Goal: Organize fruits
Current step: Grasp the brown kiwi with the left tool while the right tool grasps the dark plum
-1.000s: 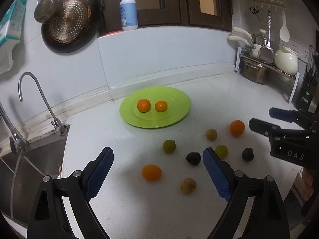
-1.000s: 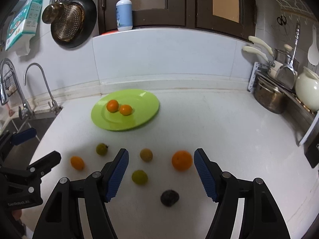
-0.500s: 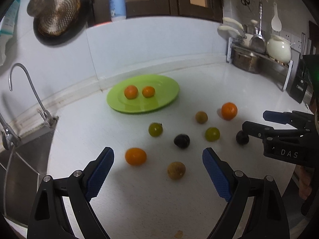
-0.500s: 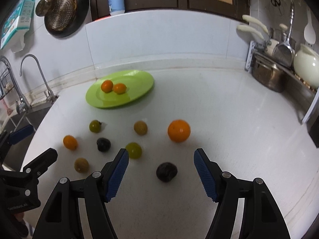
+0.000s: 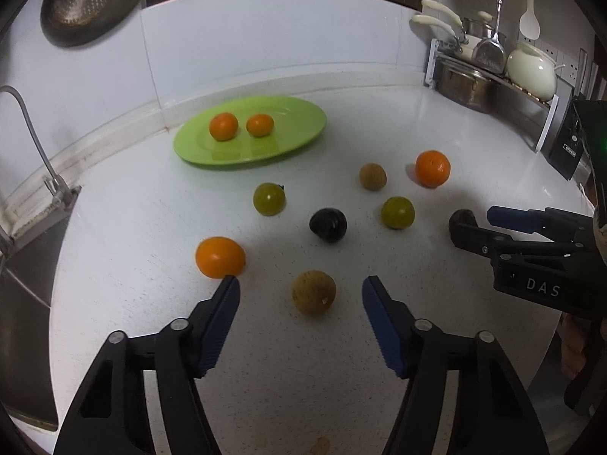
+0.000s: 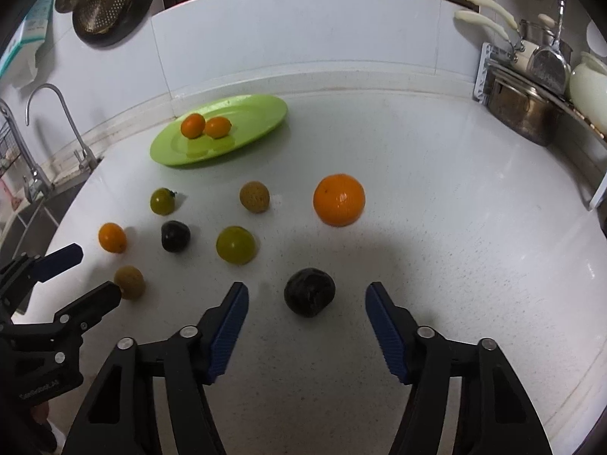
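1. Since a second earlier we had lowered both claws toward the counter (image 5: pixel 474 121); the jaws were closing, pads not yet touching fruit.
2. The left gripper (image 5: pixel 299 294) bracketed a tan, rough-skinned fruit (image 5: pixel 313 292); the right gripper (image 6: pixel 306 297) bracketed a dark, wrinkled fruit (image 6: pixel 309 292); we judged two pickups imminent.
3. Farther off, the green plate (image 5: pixel 303 129) held two oranges.

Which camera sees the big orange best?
The right wrist view. There the big orange sits large and unblocked, ahead of the right gripper, with its dimpled skin showing. The left wrist view shows it too, but smaller and farther off, toward the right, beyond the other loose fruits.
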The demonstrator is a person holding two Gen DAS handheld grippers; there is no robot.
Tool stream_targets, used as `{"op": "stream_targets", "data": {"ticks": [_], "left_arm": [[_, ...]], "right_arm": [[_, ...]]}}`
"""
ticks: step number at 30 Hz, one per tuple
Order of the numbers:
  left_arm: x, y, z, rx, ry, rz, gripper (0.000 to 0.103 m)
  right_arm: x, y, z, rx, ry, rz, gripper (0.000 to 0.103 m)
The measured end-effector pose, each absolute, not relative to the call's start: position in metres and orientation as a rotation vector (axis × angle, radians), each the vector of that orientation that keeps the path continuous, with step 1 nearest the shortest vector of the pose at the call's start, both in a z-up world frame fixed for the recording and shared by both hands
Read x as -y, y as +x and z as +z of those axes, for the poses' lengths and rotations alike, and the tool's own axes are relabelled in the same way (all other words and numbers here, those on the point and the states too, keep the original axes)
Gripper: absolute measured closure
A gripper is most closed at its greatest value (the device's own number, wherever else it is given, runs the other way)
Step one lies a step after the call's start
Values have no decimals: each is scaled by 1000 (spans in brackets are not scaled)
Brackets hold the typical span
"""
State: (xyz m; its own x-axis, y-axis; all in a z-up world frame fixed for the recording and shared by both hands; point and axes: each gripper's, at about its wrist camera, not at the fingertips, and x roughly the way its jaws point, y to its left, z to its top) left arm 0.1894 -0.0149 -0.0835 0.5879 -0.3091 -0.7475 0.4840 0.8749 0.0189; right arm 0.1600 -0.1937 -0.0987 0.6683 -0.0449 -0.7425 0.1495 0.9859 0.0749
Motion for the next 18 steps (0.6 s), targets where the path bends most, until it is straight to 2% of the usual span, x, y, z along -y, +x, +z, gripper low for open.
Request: {"op": "stream_targets", "data": {"ticks": [11, 18], "left_arm": [[21, 197, -96, -881, 209, -480, 63], [22, 200, -99, -890, 207, -485, 71]], "right_arm": [[194, 165, -109, -857, 114, -98, 55], [195, 169, -112, -861, 116, -90, 62]]}}
